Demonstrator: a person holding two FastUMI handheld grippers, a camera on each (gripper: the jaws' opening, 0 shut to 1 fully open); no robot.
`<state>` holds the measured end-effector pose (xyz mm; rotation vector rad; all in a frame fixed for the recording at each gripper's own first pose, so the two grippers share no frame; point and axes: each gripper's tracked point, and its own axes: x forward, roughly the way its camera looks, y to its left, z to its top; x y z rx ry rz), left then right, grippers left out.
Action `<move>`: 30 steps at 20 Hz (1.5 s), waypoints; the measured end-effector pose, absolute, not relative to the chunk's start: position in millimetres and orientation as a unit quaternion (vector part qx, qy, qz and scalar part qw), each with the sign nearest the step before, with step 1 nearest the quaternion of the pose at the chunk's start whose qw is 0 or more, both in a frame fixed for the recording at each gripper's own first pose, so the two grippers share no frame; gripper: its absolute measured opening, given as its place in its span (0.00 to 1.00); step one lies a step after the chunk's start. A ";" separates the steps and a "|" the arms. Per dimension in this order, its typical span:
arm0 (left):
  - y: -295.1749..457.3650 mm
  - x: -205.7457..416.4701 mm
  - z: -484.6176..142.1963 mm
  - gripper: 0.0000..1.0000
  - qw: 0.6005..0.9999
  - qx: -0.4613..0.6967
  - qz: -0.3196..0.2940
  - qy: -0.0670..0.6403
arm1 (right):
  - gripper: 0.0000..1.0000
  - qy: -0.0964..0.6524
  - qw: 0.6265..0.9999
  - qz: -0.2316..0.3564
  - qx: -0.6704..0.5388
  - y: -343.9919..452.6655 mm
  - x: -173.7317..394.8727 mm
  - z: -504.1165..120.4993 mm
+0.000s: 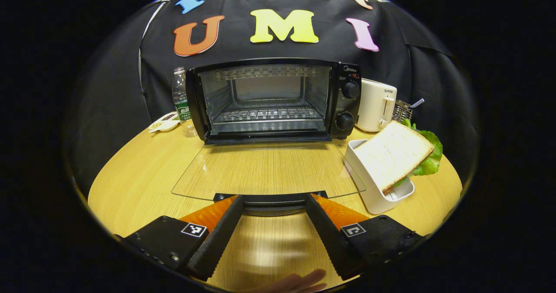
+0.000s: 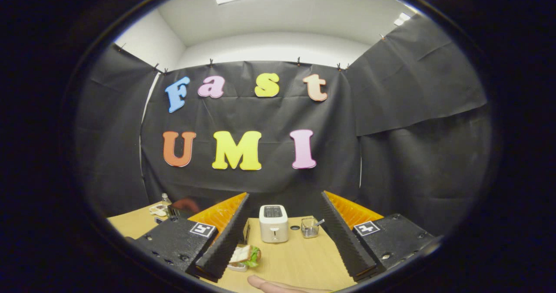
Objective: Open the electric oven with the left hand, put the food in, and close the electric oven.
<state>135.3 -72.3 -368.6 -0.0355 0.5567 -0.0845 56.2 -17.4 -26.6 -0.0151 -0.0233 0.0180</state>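
The oven (image 1: 271,100) stands at the table's (image 1: 143,171) back edge, its glass door (image 1: 265,169) dropped flat so the rack is reachable. The left gripper (image 1: 271,217) spreads wide at the door handle, gripping nothing. The sandwich (image 1: 393,154) leans in its white tray (image 1: 369,189) toward the right edge, seemingly waiting. The right gripper (image 2: 282,236) hangs open, high above the table

Black oven (image 1: 269,100), white toaster (image 1: 376,105), green lettuce (image 1: 430,154), pale wood-grain table (image 1: 143,171)
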 end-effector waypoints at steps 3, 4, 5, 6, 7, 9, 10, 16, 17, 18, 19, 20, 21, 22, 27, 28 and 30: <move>-61.3 133.1 -357.0 0.95 0.966 -0.011 -0.024 0.259 | 1.00 -0.003 1.000 0.006 -0.024 -16.3 63.1 -27.9; -58.5 130.6 -346.9 0.96 0.969 -0.011 -0.023 0.247 | 1.00 0.002 1.000 0.008 -0.026 -15.2 67.8 -31.2; -57.7 127.3 -333.1 0.96 0.972 -0.015 -0.027 0.233 | 1.00 0.010 1.000 0.008 -0.027 -15.0 72.7 -34.8; -56.1 123.8 -318.8 0.95 0.975 -0.017 -0.031 0.219 | 1.00 0.018 0.999 0.010 -0.027 -15.7 79.5 -40.1; -53.2 121.6 -300.9 0.95 0.979 -0.015 -0.033 0.203 | 1.00 0.025 0.999 0.018 -0.022 -13.6 86.0 -44.3; -45.9 118.9 -260.3 0.95 0.986 -0.011 -0.032 0.166 | 1.00 0.050 0.998 0.031 -0.008 -10.9 100.3 -59.4; -47.0 117.0 -240.7 0.95 0.988 -0.018 -0.036 0.146 | 1.00 0.064 0.997 0.039 -0.003 -10.4 106.6 -69.0; -39.1 99.1 -114.4 0.95 0.997 -0.042 -0.045 0.039 | 1.00 0.129 0.989 0.071 -0.003 -9.9 146.9 -117.6; -32.7 96.9 -107.7 0.95 0.998 -0.036 -0.031 0.040 | 1.00 0.140 0.987 0.078 -0.007 -9.4 153.9 -127.4; -31.1 93.4 -101.7 0.95 0.998 -0.032 -0.023 0.039 | 1.00 0.155 0.984 0.087 -0.011 -10.1 160.8 -140.2; -30.6 90.5 -96.8 0.95 0.999 -0.026 -0.019 0.037 | 1.00 0.179 0.979 0.100 -0.014 -8.2 166.2 -155.5; -30.0 88.5 -92.7 0.95 0.999 -0.020 -0.016 0.032 | 0.92 0.206 0.972 0.117 -0.010 -3.1 171.0 -171.1; -25.0 87.2 -89.4 0.95 1.000 -0.013 -0.009 0.027 | 0.92 0.231 0.964 0.134 -0.001 1.4 175.6 -184.1; -22.2 86.1 -87.6 0.95 1.000 -0.010 -0.002 0.025 | 1.00 0.259 0.954 0.153 0.007 7.7 179.9 -198.9; -13.9 85.5 -95.4 0.95 0.999 -0.027 0.010 0.038 | 1.00 0.385 0.887 0.247 0.059 43.9 187.9 -264.7; -9.1 86.0 -96.9 0.96 0.999 -0.028 0.018 0.041 | 0.98 0.409 0.873 0.255 0.072 49.7 192.0 -280.2; -2.4 85.8 -97.2 0.96 0.998 -0.021 0.030 0.044 | 0.85 0.447 0.845 0.277 0.099 60.1 197.0 -301.5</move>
